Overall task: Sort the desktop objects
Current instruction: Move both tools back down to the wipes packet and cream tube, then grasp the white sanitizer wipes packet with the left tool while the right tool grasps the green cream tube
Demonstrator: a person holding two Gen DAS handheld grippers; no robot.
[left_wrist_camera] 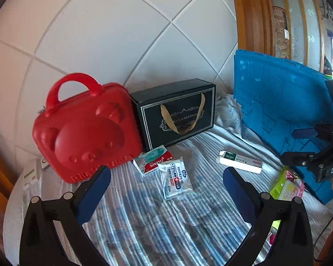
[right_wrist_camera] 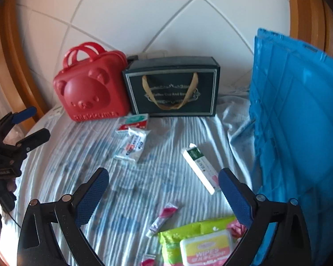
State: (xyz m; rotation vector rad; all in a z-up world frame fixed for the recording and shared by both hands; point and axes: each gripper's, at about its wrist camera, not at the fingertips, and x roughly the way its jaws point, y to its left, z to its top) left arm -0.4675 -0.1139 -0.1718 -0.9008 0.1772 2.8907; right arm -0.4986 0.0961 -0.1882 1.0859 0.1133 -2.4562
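Note:
On the striped cloth lie a red-and-white Tylenol box (left_wrist_camera: 153, 160) (right_wrist_camera: 134, 122), a clear alcohol-wipe sachet (left_wrist_camera: 177, 178) (right_wrist_camera: 132, 145), a long white tube carton (left_wrist_camera: 239, 161) (right_wrist_camera: 201, 168), a green wipes pack (left_wrist_camera: 287, 186) (right_wrist_camera: 201, 243) and a small pink sachet (right_wrist_camera: 163, 218). My left gripper (left_wrist_camera: 166, 190) hovers open just in front of the sachet and box, holding nothing. My right gripper (right_wrist_camera: 164, 195) is open above the pink sachet and wipes pack, the carton by its right finger. Each gripper shows in the other's view: the right gripper (left_wrist_camera: 304, 144), the left gripper (right_wrist_camera: 31, 124).
A red bear-shaped case (left_wrist_camera: 86, 130) (right_wrist_camera: 92, 88) and a black gift box with gold ribbon (left_wrist_camera: 177, 113) (right_wrist_camera: 172, 88) stand against the white quilted headboard. A blue folded crate (left_wrist_camera: 284, 110) (right_wrist_camera: 297, 133) leans upright on the right. A white item (left_wrist_camera: 30, 177) lies beside the red case.

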